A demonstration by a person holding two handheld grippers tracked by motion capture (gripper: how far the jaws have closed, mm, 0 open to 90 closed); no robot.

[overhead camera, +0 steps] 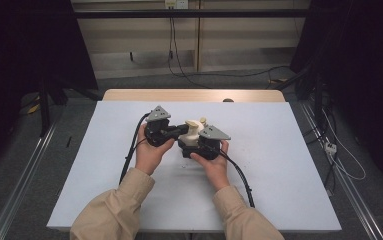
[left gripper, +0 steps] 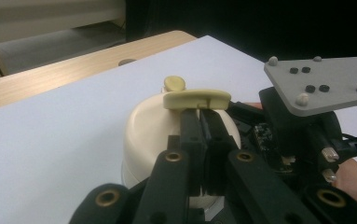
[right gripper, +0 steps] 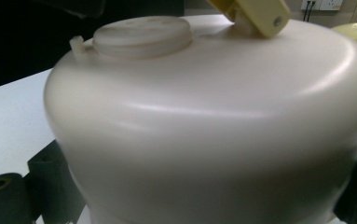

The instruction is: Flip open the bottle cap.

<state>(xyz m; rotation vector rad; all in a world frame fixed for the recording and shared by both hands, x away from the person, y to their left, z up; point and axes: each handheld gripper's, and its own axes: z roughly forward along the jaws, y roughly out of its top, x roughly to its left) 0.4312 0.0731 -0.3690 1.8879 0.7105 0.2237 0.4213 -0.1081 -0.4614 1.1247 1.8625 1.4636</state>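
Note:
A cream plastic container (overhead camera: 195, 131) with a domed top stands in the middle of the white-covered table (overhead camera: 279, 165). On top of it are a yellowish lever (left gripper: 197, 99) and a small round knob (left gripper: 175, 83). My left gripper (left gripper: 203, 114) comes in from the left, shut on the lever's underside. My right gripper (overhead camera: 193, 144) reaches in from the near right. Its black fingers (right gripper: 45, 170) sit on either side of the container body (right gripper: 204, 116) and are shut on it. A round cap (right gripper: 143, 35) shows on the dome. The right gripper's grey plate (left gripper: 320, 84) is close beside my left jaws.
Bare wood of the tabletop (overhead camera: 194, 95) shows along the far edge. Black cables (overhead camera: 129, 155) trail from both grippers toward the near edge. Dark curtains stand at both sides, and loose cables lie on the floor behind and to the right.

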